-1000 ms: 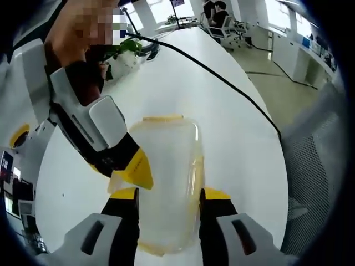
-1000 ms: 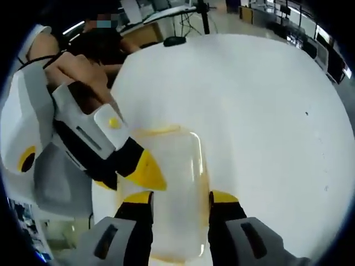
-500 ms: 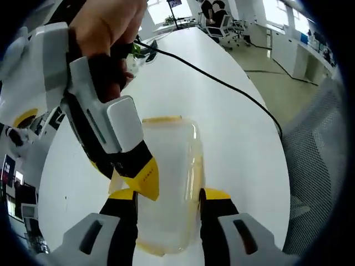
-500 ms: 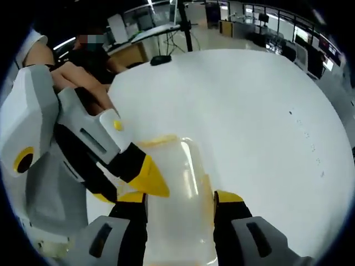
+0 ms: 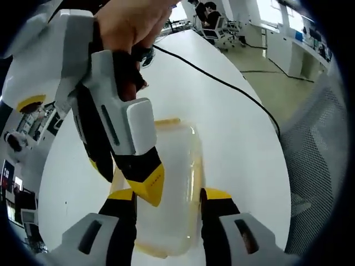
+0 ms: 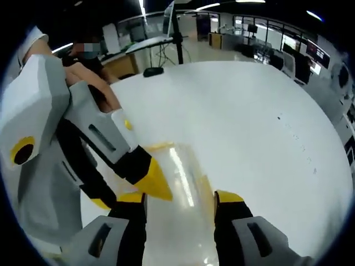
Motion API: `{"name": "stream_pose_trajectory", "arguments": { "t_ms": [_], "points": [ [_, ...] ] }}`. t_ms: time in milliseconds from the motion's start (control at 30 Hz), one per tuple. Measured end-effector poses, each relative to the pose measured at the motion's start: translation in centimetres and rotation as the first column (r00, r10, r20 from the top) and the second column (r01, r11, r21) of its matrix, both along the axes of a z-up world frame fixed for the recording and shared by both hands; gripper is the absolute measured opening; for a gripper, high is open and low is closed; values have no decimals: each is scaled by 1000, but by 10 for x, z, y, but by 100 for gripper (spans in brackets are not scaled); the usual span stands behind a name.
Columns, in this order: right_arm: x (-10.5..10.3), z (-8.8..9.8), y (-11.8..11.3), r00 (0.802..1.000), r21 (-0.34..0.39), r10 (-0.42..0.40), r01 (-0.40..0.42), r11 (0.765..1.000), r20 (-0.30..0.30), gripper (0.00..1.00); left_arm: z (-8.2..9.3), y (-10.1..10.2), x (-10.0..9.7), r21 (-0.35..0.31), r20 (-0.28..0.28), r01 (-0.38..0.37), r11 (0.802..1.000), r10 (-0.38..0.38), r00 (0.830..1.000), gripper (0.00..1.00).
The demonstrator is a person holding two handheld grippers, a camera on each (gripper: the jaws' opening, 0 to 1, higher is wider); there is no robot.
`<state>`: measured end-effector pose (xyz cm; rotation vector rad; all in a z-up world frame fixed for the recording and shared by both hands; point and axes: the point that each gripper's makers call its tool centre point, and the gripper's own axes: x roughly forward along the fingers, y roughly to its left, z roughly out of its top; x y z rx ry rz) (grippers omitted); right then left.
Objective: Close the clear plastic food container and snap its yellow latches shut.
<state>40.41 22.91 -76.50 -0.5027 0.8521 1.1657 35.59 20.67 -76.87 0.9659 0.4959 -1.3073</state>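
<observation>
The clear plastic container (image 5: 173,166) lies on the white table with its lid down. A yellow latch (image 5: 166,121) shows at its far end. My left gripper (image 5: 169,197) is open, its black and yellow jaws standing over the lid's two long sides. The right gripper comes in from the upper left, one yellow fingertip (image 5: 148,185) resting on the lid's left edge. In the right gripper view the same container (image 6: 180,183) lies between the jaws of my open right gripper (image 6: 178,199). There the left gripper's yellow fingertip (image 6: 156,182) touches the lid near its yellow latch (image 6: 159,147).
A black cable (image 5: 222,83) runs across the white table (image 5: 238,144). A grey mesh chair (image 5: 319,149) stands beside the table's edge. A person's hand (image 5: 130,22) holds the right gripper. Desks and seated people fill the room behind.
Both cameras have tilted up and moved closer. Each opposite gripper looms larger and its yellow tip has slid further along the lid's left edge. The container has stayed put.
</observation>
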Motion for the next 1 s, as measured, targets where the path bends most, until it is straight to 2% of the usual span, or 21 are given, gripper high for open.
{"name": "stream_pose_trajectory", "arguments": {
  "t_ms": [133, 233, 367, 467, 633, 767, 1000],
  "points": [
    [-1, 1, -5, 1000, -25, 19, -19, 1000, 17, 47, 2, 0, -1, -4, -6, 4, 1000, -4, 1000, 47],
    [0, 4, -13, 998, -70, 46, -43, 997, 43, 47, 4, 0, -2, -14, -14, 12, 1000, -13, 1000, 51],
    [1, 10, -15, 999, -41, 22, -20, 999, 41, 50, 3, 4, -2, -5, -19, 16, 1000, -16, 1000, 56],
    [-4, 10, -20, 998, -66, 39, -36, 997, 50, 53, 7, 9, 1, -15, -37, -2, 1000, 1, 999, 58],
    [-11, 10, -26, 996, -82, 60, -55, 995, 66, 60, 11, 15, 6, -19, -28, -3, 1000, 2, 1000, 66],
    [-14, 8, -36, 996, -114, 64, -57, 992, 65, 63, 6, 19, 7, -10, -57, 1, 1000, -1, 998, 70],
    [-21, 6, -49, 993, -167, 91, -78, 983, 72, 68, -4, 26, 14, 29, -55, 7, 1000, -5, 998, 76]
  ]
}}
